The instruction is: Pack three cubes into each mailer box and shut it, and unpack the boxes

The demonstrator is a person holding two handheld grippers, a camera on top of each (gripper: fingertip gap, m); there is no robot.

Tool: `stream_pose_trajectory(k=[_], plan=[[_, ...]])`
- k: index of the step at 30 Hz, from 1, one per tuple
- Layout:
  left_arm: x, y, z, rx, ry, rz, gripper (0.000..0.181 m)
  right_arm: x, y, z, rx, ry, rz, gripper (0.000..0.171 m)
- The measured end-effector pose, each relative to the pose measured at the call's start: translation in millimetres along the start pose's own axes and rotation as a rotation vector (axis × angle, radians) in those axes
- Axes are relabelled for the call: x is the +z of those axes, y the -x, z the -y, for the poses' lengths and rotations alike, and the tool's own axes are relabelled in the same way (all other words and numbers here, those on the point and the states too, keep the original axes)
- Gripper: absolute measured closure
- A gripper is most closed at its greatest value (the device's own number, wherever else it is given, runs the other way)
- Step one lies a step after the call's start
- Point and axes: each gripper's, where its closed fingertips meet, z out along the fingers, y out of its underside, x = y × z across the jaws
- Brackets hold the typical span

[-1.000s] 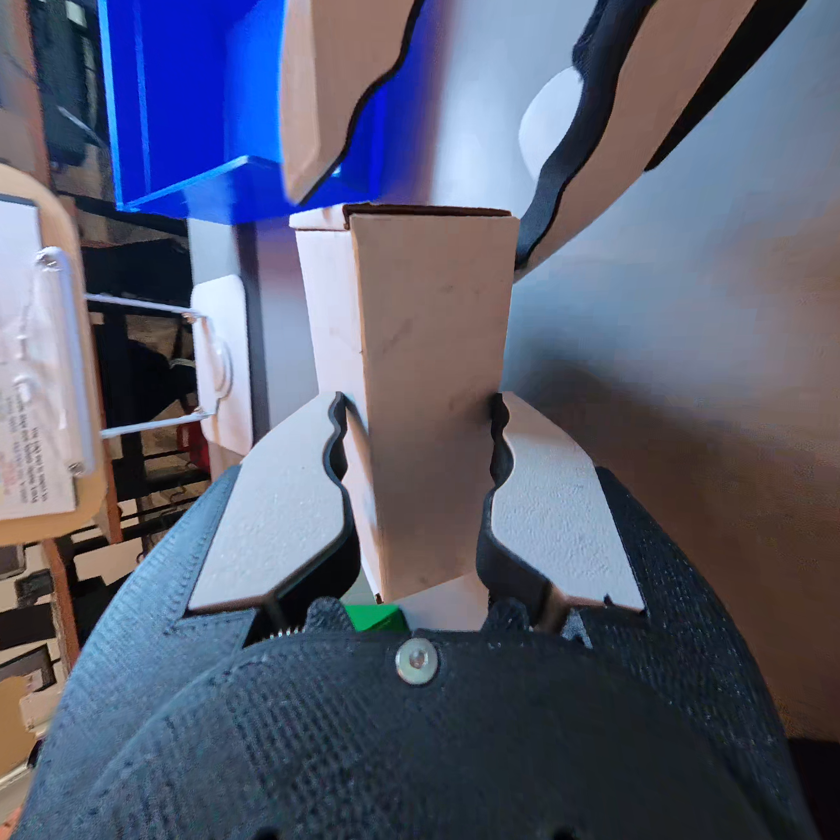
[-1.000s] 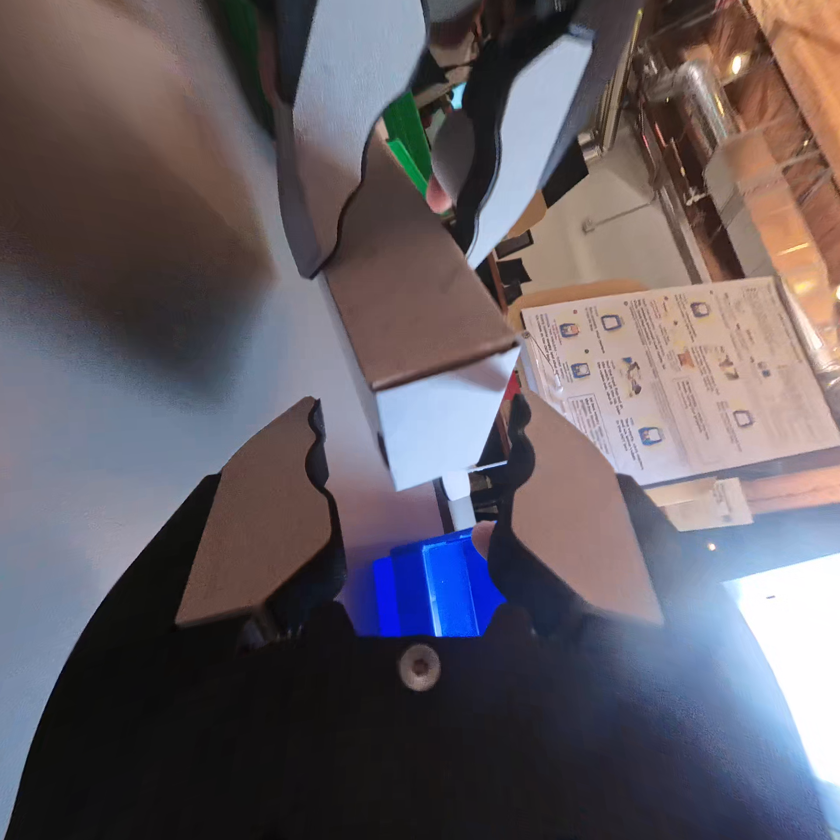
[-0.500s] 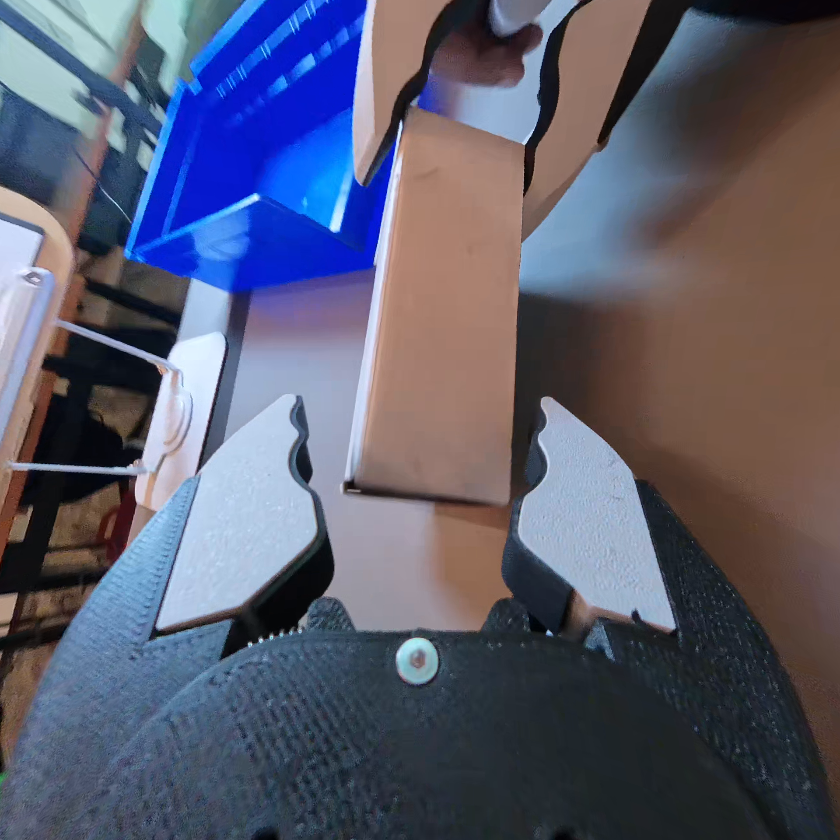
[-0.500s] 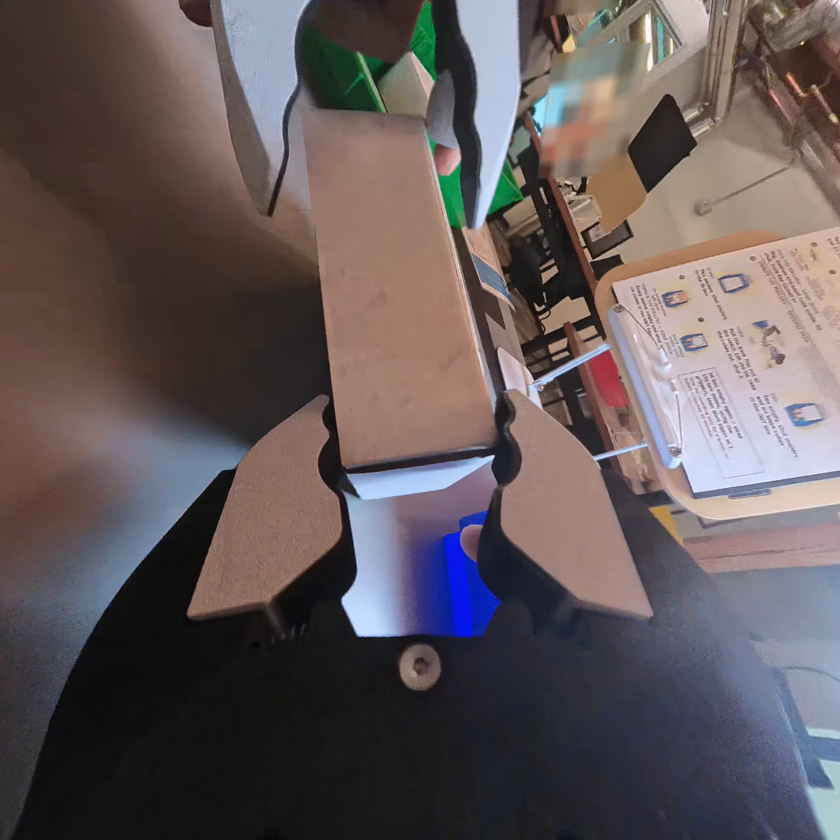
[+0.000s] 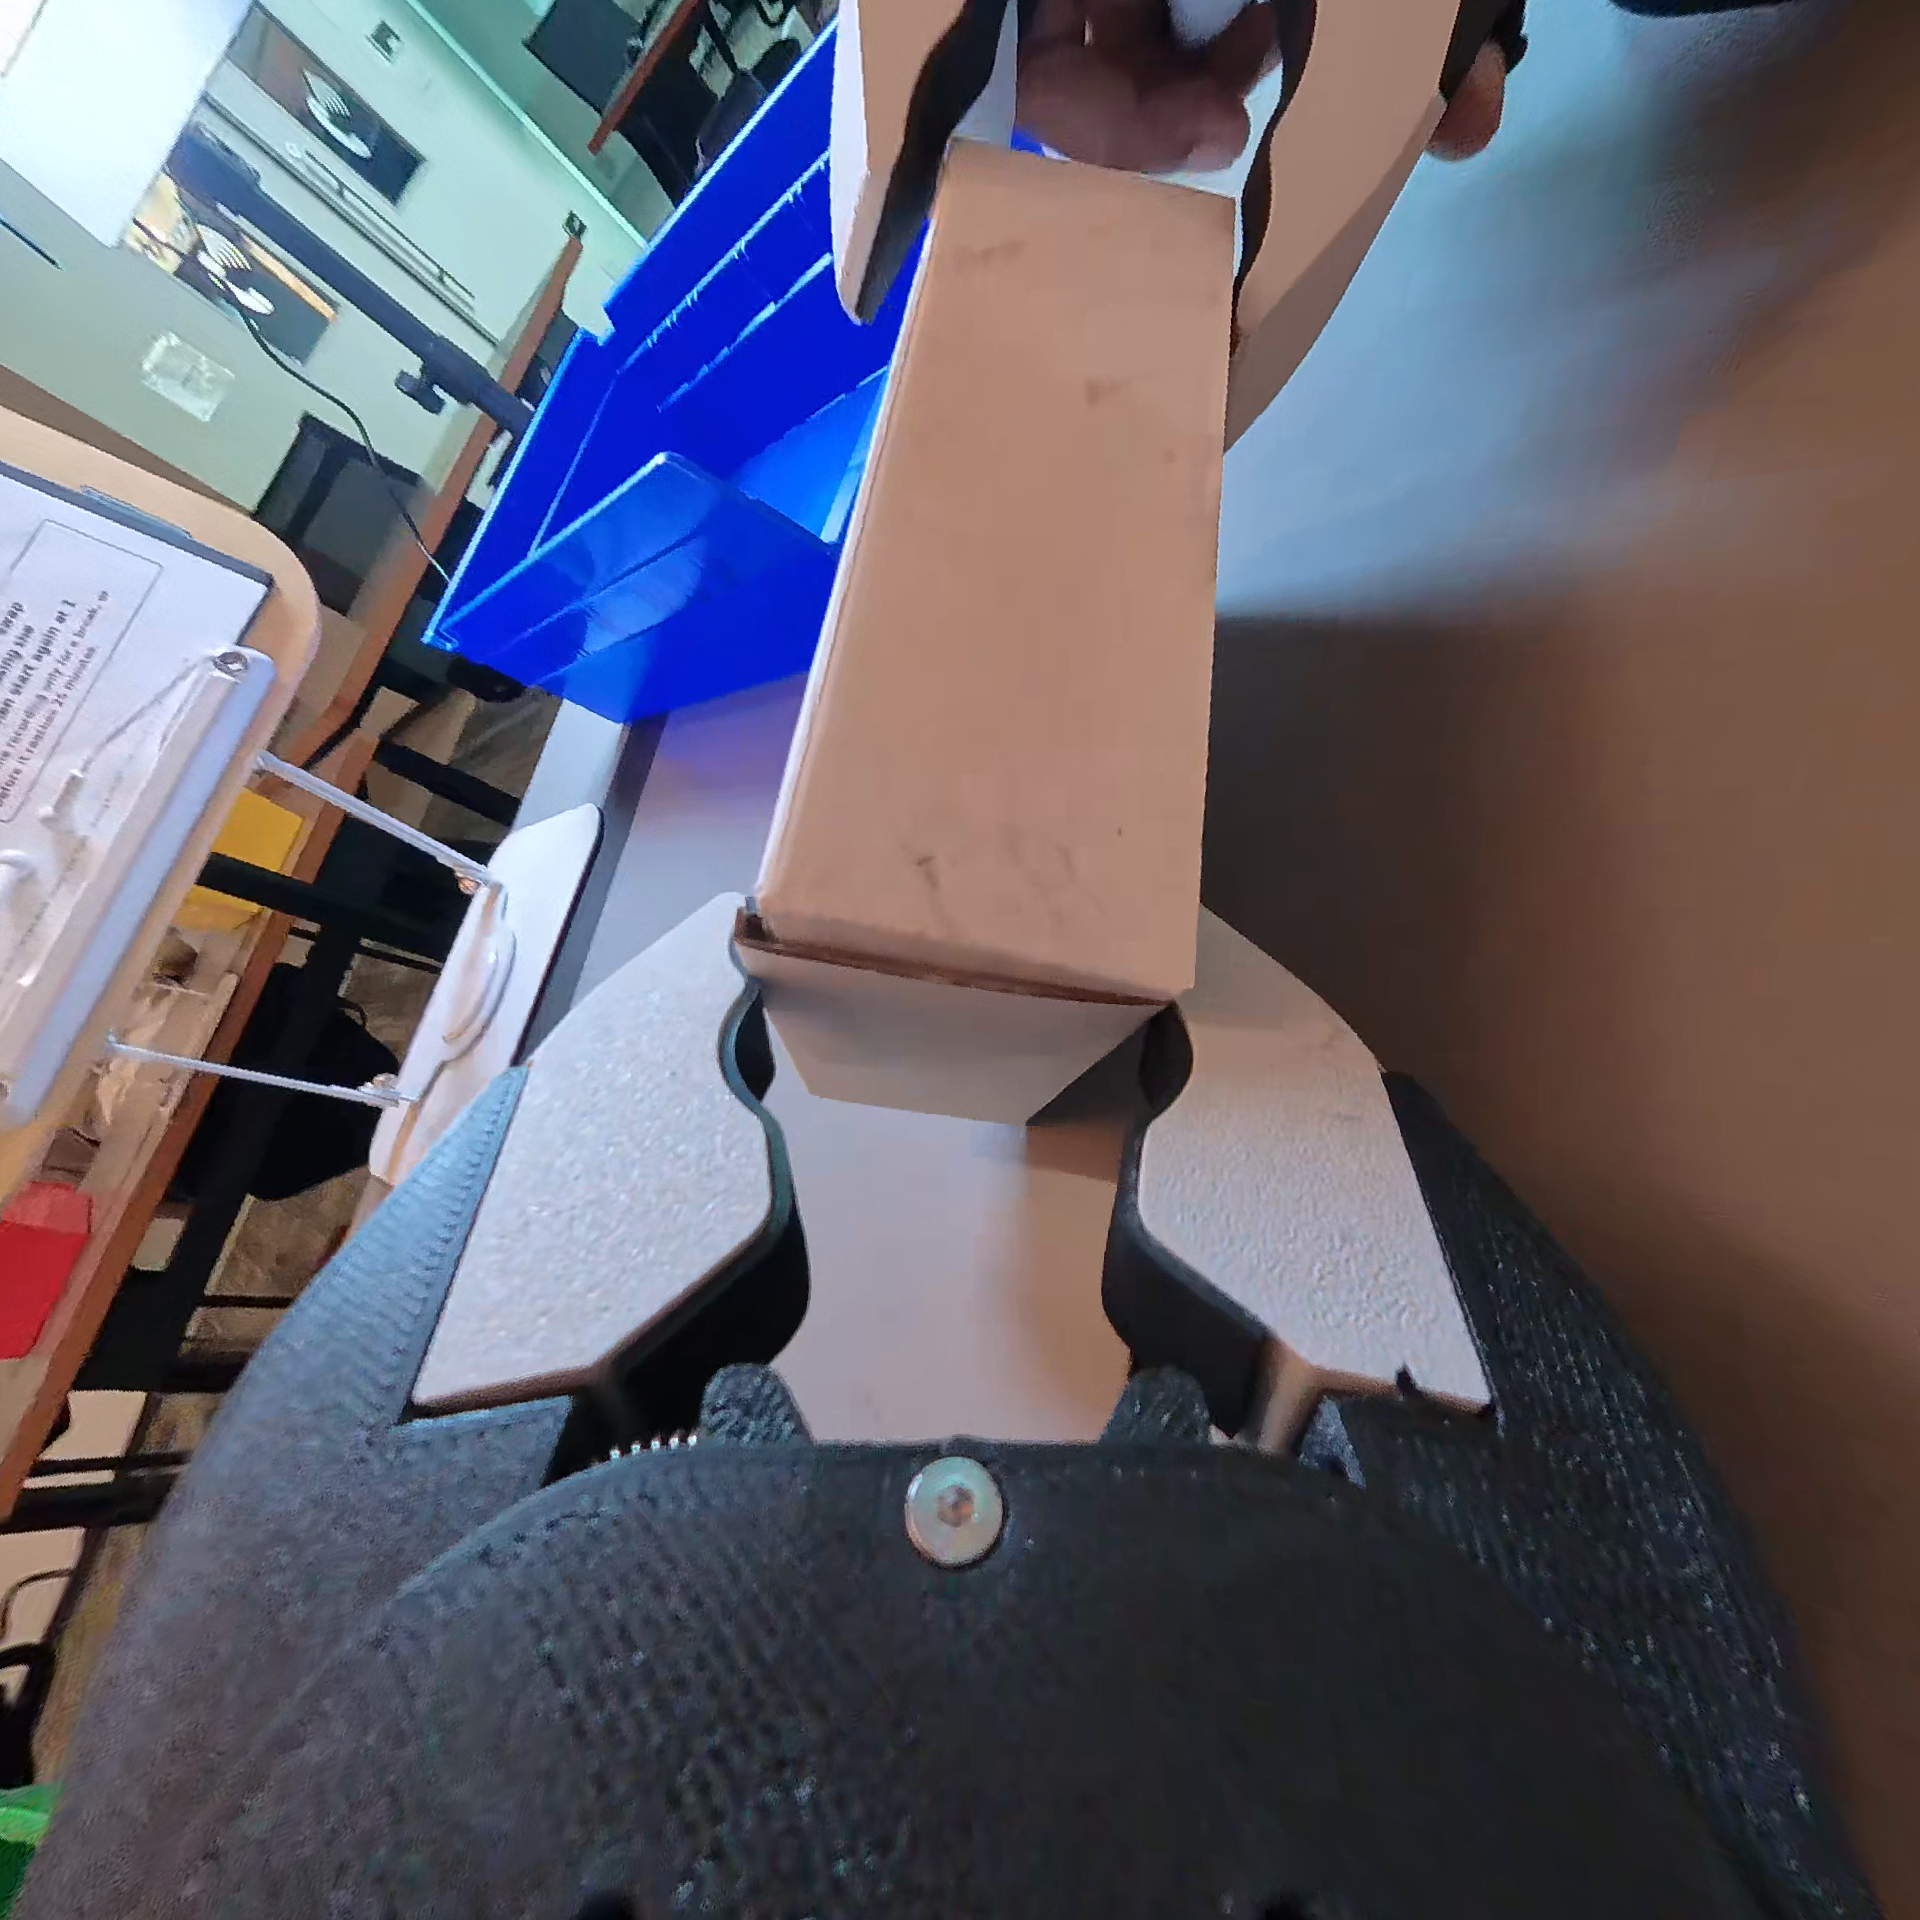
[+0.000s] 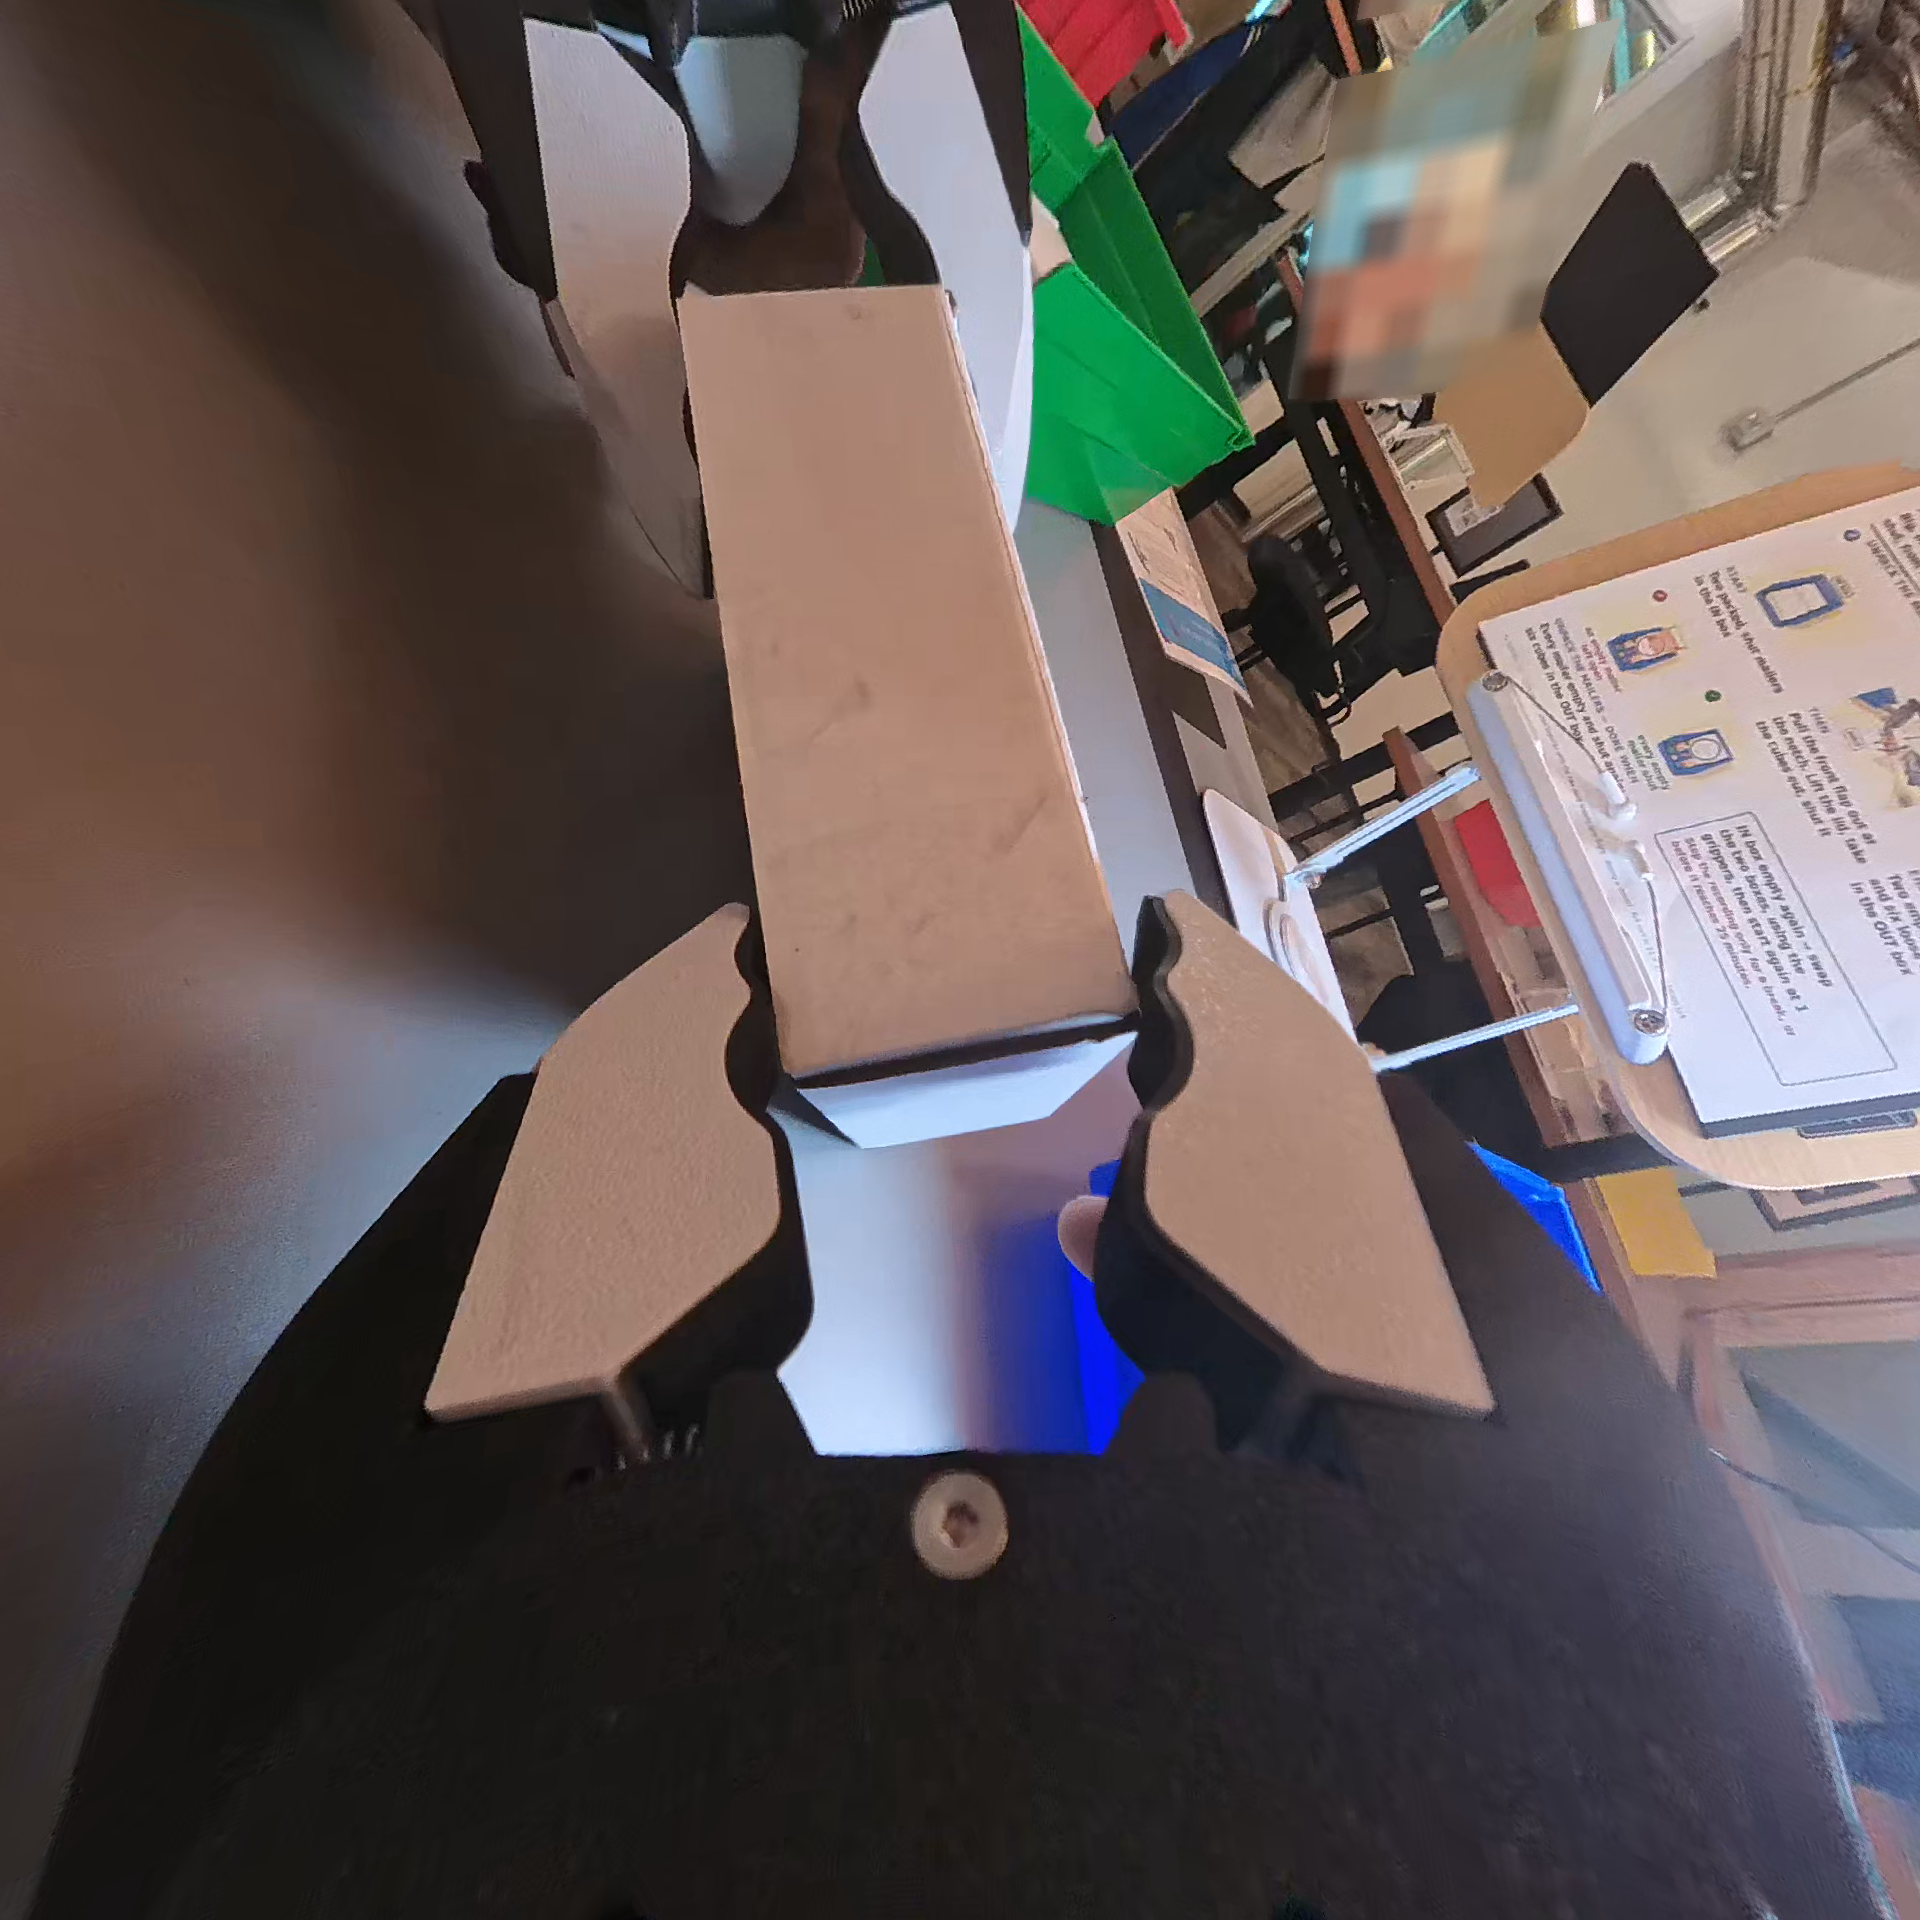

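Note:
A closed white cardboard mailer box point(image 5: 1018, 582) is held in the air above the grey table point(image 5: 1507, 436), its long side running between the two grippers. My left gripper point(image 5: 956, 987) is shut on its near end. The right gripper point(image 5: 1070, 156) clamps the far end at the top of the left wrist view. In the right wrist view the same box point(image 6: 894, 675) runs away from me. My right gripper point(image 6: 940, 935) is shut on its near end and the left gripper point(image 6: 790, 260) holds the far end. No cubes show.
A blue bin point(image 5: 665, 488) stands on the table behind the box; it also shows low in the right wrist view point(image 6: 1039, 1340). A green bin point(image 6: 1122, 395) stands at the far end. An instruction sheet on a wooden stand point(image 6: 1714, 790) is off the table's edge. The grippers' ends are close to 10 cm from one another.
A second ago only my left gripper held the box. Half a second ago the right had closed on it and the left had opened. Now the left has closed on its end again.

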Motion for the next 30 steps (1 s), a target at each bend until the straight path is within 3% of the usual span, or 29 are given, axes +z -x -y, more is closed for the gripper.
stream_pose_trajectory(k=[7, 13, 16, 21, 30], plan=[[-1, 4, 8, -0.057, 0.054, 0.007, 0.112, -18, -4, 40, -0.088, 0.163, -0.001, 0.105], [0, 1, 16, -0.053, 0.102, 0.027, 0.112, 13, 9, 36, -0.297, 0.360, -0.015, 0.108], [-4, 3, 13, -0.060, 0.126, 0.044, 0.112, 18, 2, 37, -0.327, 0.385, -0.036, 0.116], [-6, 3, 14, -0.017, 0.146, 0.064, 0.112, 20, -1, 38, -0.351, 0.442, -0.027, 0.108], [-7, 2, 11, 0.069, 0.170, 0.097, 0.113, 18, 9, 37, -0.310, 0.464, 0.113, 0.115]])
